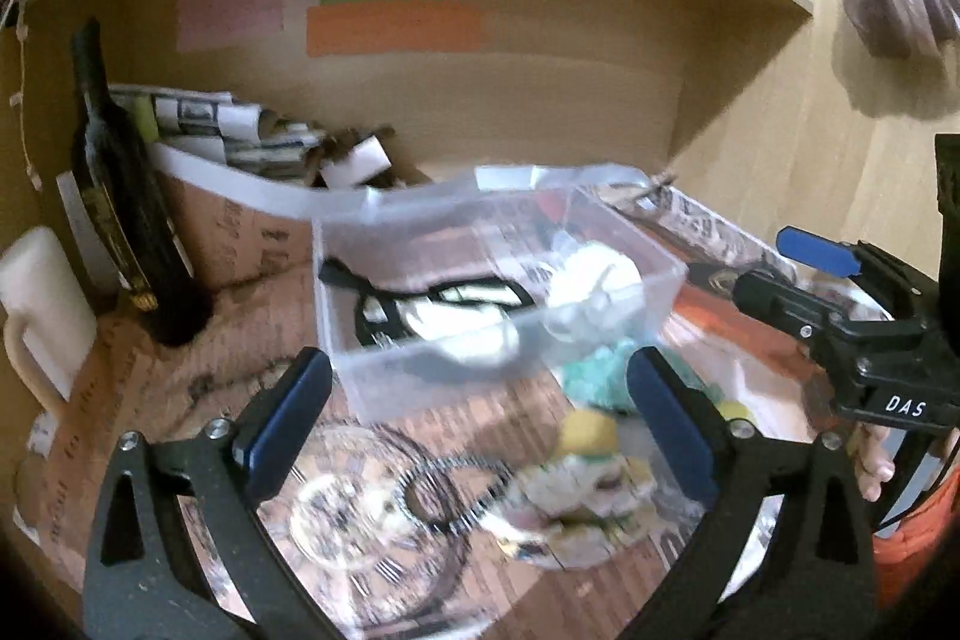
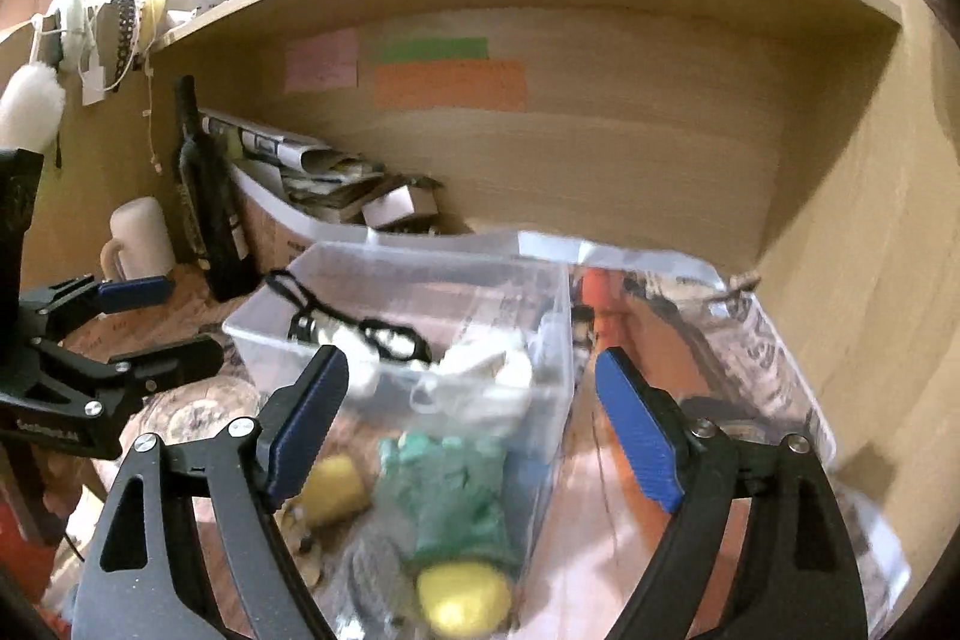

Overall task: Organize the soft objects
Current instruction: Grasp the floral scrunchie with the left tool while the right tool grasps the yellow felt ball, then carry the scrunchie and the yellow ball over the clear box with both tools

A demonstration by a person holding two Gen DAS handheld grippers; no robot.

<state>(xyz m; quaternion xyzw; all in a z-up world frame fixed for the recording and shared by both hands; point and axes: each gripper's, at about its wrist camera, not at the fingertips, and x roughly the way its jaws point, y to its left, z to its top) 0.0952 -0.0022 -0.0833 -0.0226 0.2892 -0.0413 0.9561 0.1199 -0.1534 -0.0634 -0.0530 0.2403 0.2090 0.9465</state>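
A clear plastic box [image 1: 420, 370] stands on the desk; in it lie a white soft bundle [image 1: 591, 289] and a black cord [image 1: 444, 295]. In front of it lie a teal soft toy [image 1: 600, 379], a yellow soft piece [image 1: 591, 430] and a patterned cloth [image 1: 576, 508]. My left gripper [image 1: 480, 430] is open and empty, just short of the box. My right gripper [image 2: 471, 427] is open and empty over the teal toy [image 2: 456, 496], a yellow ball [image 2: 462, 601] and a yellow piece [image 2: 333, 490], near the box [image 2: 543, 340]. The right gripper also shows at the right of the left wrist view [image 1: 774, 271].
A dark bottle [image 1: 129, 208], a white mug [image 1: 39, 310] and a cardboard box of papers [image 1: 252, 196] stand at the back left. A glass dish [image 1: 354, 514] sits near my left fingers. Newspaper [image 1: 708, 226] lies at the right. A shelf overhangs.
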